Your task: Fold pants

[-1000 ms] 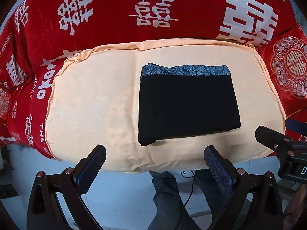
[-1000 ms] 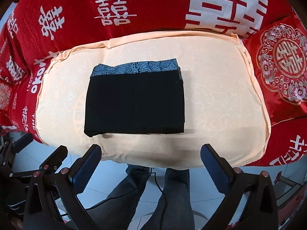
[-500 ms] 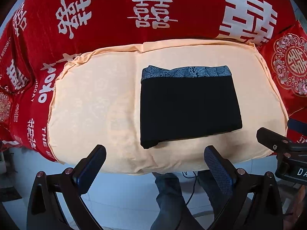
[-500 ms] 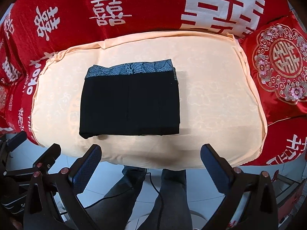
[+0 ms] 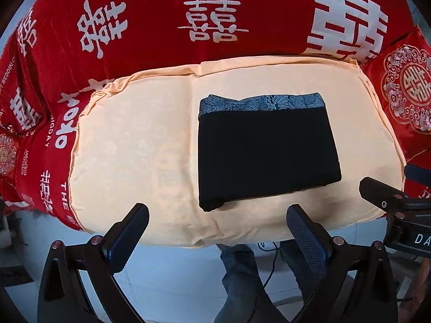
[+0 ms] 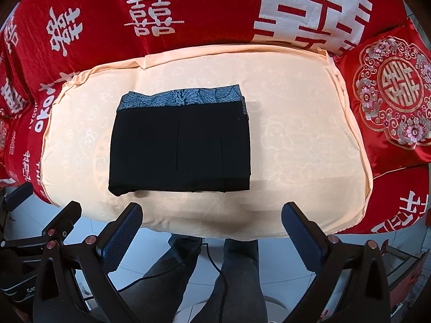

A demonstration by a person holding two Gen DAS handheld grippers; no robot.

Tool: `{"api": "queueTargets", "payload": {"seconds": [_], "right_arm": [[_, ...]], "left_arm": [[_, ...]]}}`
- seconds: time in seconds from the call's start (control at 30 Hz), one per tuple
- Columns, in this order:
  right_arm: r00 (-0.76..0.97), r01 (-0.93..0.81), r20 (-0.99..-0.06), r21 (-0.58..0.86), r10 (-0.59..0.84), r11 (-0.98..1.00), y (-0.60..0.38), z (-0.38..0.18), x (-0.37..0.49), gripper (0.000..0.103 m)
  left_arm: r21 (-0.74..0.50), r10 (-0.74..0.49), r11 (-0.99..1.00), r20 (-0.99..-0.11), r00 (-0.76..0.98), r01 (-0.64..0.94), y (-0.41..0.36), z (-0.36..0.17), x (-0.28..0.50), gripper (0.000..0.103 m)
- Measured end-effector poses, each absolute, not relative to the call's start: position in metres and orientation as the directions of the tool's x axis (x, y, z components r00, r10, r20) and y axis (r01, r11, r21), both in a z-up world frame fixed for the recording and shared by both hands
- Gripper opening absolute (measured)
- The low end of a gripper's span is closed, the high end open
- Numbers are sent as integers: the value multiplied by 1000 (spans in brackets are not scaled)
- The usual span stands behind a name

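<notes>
The black pants (image 5: 265, 153) lie folded into a neat rectangle on the cream cushion (image 5: 129, 148), with a blue-grey patterned waistband along the far edge. They also show in the right wrist view (image 6: 180, 145). My left gripper (image 5: 216, 227) is open and empty, held back off the cushion's near edge. My right gripper (image 6: 211, 226) is open and empty too, also held back over the floor. Neither touches the pants.
A red sofa cover with white characters (image 5: 210, 27) surrounds the cream cushion (image 6: 304, 140). A red embroidered pillow (image 6: 396, 91) sits at the right. The person's legs (image 6: 215, 277) and a cable stand on the white tiled floor below.
Both grippers have drawn back a little from the cushion. The folded pants have not moved.
</notes>
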State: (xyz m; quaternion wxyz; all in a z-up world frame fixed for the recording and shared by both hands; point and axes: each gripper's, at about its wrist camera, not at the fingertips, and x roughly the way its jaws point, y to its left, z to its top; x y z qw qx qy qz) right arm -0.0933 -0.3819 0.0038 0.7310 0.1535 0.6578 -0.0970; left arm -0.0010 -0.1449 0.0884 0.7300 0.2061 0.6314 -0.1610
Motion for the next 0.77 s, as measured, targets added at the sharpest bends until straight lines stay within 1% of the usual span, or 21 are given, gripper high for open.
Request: {"api": "queueTargets", "payload": {"seconds": [0.5, 0.77], "right_arm": [[108, 342, -992, 92, 58, 935, -379, 2, -98, 103], [106, 341, -993, 90, 57, 936, -375, 0, -100, 103]], "left_arm": [[113, 34, 866, -985, 168, 487, -141, 89, -3, 103], [91, 12, 868, -987, 162, 488, -140, 91, -4, 103]]}}
